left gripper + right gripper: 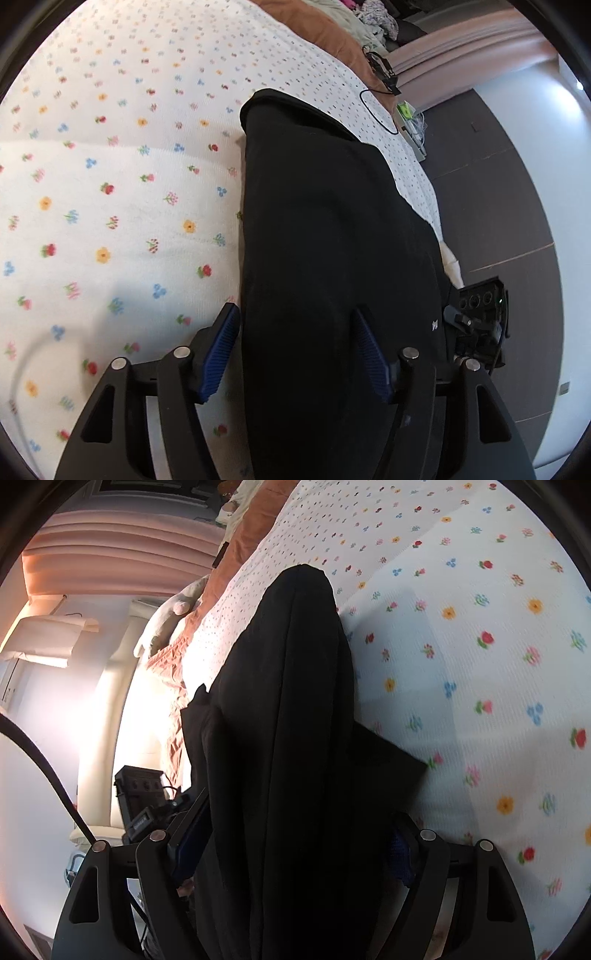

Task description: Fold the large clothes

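Where black garment (325, 221) drapes floral bedspread (110, 184), left claw (295, 310) open, right claw (301, 805) unclear

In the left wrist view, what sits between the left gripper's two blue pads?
The black garment fills the gap between the left gripper pads, running forward over the floral bedspread. Whether the pads press it is unclear.
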A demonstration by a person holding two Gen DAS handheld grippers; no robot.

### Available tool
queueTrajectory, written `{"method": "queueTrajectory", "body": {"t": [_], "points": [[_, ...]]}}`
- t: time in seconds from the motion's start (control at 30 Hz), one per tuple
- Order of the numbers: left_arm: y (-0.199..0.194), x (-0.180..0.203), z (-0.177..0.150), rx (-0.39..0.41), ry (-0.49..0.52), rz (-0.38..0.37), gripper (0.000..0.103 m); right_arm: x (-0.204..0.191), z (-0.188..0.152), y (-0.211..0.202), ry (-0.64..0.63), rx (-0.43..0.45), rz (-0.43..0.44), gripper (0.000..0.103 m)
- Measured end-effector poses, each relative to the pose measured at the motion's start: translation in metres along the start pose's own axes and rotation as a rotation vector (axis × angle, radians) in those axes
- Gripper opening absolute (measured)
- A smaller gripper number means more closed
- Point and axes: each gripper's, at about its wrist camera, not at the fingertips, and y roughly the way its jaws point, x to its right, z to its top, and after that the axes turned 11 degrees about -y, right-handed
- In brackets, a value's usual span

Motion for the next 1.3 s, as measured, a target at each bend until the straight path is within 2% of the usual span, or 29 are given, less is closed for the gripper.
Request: {"method": "queueTrajectory", "body": {"t": [0.03,0.13,0.2,0.27,0.3,0.4,0.6,0.8,1.07,1.3], "points": [[0.001,0.000,0.002,0.002,-0.006,-0.010,0.064,0.000,0.002,0.002,0.000,0.000,-0.007,0.076],[0.002,0.004,0.003,0.008,-0.014,-0.003,0.062,0.000,0.002,0.003,-0.003,-0.004,-0.044,0.056],[-0.001,0.011,0.001,0.017,-0.002,0.019,0.058,-0.004,0.000,0.003,-0.002,-0.006,-0.051,0.037],[-0.002,0.020,0.001,0.027,0.014,0.036,0.054,-0.014,-0.002,0.000,-0.033,0.009,-0.066,0.026],[-0.005,0.024,-0.001,0.034,0.025,0.042,0.052,-0.021,-0.004,-0.003,-0.059,0.019,-0.073,0.021],[-0.015,0.032,-0.005,0.051,0.042,0.038,0.045,-0.045,-0.009,-0.011,-0.124,0.044,-0.096,0.015],[-0.049,0.057,-0.020,0.109,0.082,0.005,0.040,-0.080,-0.030,-0.031,-0.189,0.093,-0.088,0.013],[-0.091,0.086,-0.041,0.168,0.117,-0.053,0.040,-0.115,-0.058,-0.062,-0.241,0.147,-0.073,0.013],[-0.142,0.133,-0.081,0.226,0.188,-0.141,0.040,-0.152,-0.098,-0.132,-0.315,0.227,-0.075,0.013],[-0.161,0.184,-0.117,0.246,0.247,-0.205,0.040,-0.178,-0.126,-0.204,-0.363,0.304,-0.109,0.013]]}}
